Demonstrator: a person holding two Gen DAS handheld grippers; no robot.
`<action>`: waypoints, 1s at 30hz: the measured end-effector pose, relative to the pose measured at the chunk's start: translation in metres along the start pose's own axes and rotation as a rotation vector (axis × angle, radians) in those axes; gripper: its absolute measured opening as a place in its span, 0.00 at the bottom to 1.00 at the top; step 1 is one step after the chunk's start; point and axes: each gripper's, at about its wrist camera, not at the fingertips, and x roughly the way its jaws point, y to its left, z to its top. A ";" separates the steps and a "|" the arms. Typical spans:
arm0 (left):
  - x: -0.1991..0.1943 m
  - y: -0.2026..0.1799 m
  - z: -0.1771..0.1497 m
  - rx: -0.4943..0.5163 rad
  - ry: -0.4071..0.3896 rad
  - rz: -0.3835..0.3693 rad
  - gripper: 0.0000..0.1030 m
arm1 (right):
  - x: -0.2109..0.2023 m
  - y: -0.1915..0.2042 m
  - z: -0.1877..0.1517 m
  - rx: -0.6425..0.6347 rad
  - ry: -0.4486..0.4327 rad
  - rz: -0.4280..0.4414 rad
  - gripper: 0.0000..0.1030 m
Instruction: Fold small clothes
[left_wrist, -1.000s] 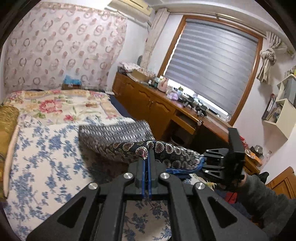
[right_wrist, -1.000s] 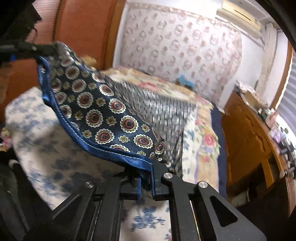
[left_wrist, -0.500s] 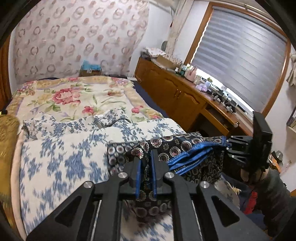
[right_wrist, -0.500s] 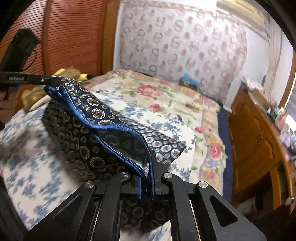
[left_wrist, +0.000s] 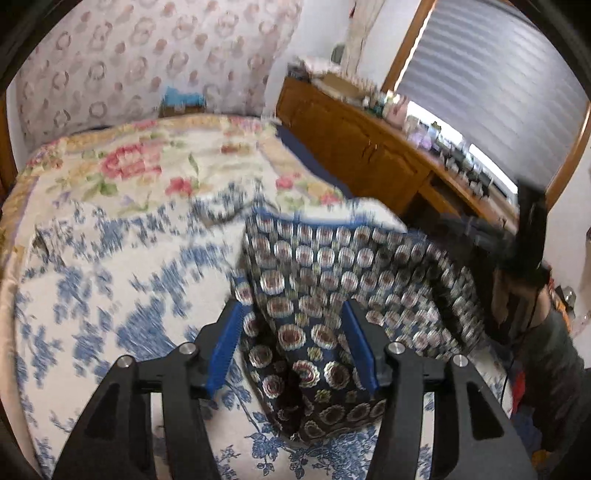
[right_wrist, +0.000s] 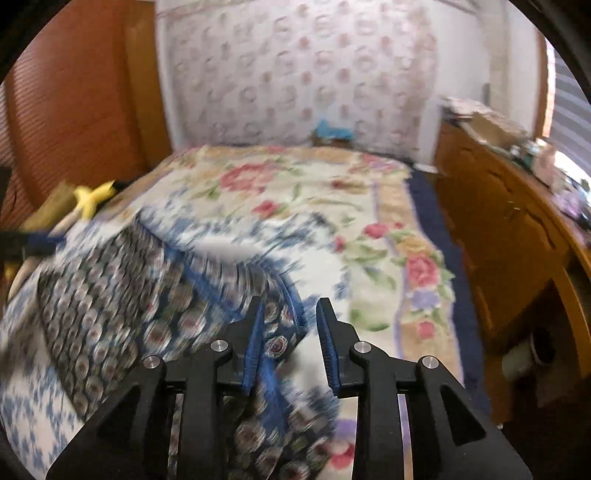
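A small dark garment with round medallion print and blue trim lies folded over on the blue-flowered bedspread. My left gripper is open, its blue pads either side of the cloth's near end, holding nothing. In the right wrist view the same garment lies to the left and under my right gripper, which is open with the blue-trimmed edge loose between its pads. The right gripper also shows blurred in the left wrist view. Both views are motion-blurred.
A rose-patterned quilt covers the far half of the bed. A wooden sideboard with clutter runs along the right under the window blind. A wooden headboard and a yellow toy are at the left.
Both grippers have opened and let go of the garment, which has dropped folded onto the bedspread. Both grippers are moving, so the views are blurred.
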 end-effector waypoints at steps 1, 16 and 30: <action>0.005 -0.001 -0.003 0.001 0.016 0.006 0.53 | -0.002 -0.002 0.002 0.002 -0.012 -0.056 0.27; 0.009 -0.012 -0.038 0.039 0.037 -0.004 0.28 | -0.065 -0.009 -0.061 0.107 0.087 0.049 0.51; -0.014 -0.016 -0.036 0.049 -0.063 0.031 0.03 | -0.056 0.021 -0.095 0.144 0.162 0.242 0.03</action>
